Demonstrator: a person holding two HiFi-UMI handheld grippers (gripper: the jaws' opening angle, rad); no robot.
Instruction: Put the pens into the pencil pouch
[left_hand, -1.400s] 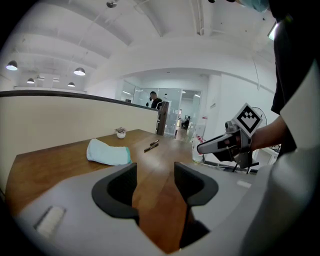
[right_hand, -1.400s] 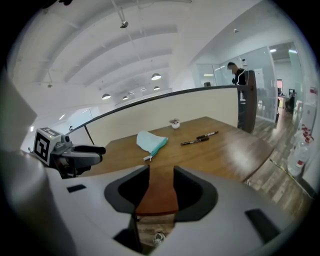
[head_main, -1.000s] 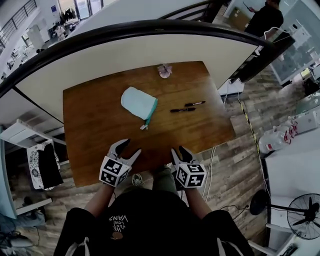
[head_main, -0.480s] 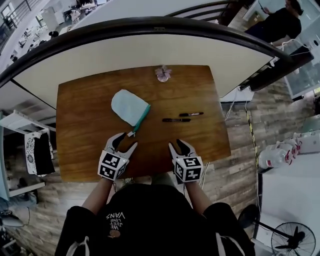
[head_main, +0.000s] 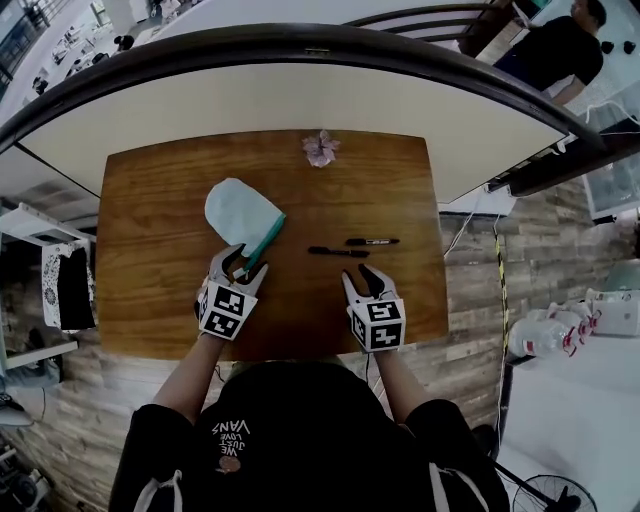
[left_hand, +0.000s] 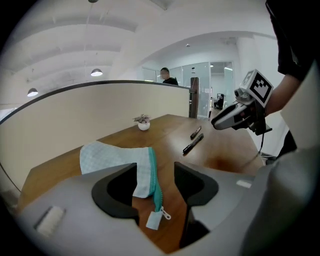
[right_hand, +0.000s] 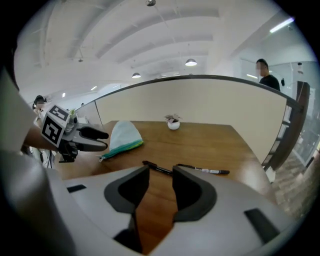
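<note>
A pale blue pencil pouch (head_main: 240, 212) with a teal zipper lies on the wooden table (head_main: 160, 300), left of centre. My left gripper (head_main: 240, 263) is open over its zipper end; the zipper pull (left_hand: 156, 218) lies between the jaws. Two black pens lie side by side right of the pouch: the nearer pen (head_main: 337, 252) and the farther pen (head_main: 372, 241). My right gripper (head_main: 361, 279) is open and empty just short of the nearer pen (right_hand: 157, 168); the farther pen (right_hand: 204, 170) lies beyond it to the right.
A small potted plant (head_main: 321, 148) stands at the table's far edge against a curved partition (head_main: 300, 95). A person (head_main: 560, 45) stands beyond it at the far right. The table's near edge is just below both grippers.
Both grippers have moved forward from the table's near edge. The left has come up to the pouch's zipper end, the right close to the nearer pen. Both stay open.
</note>
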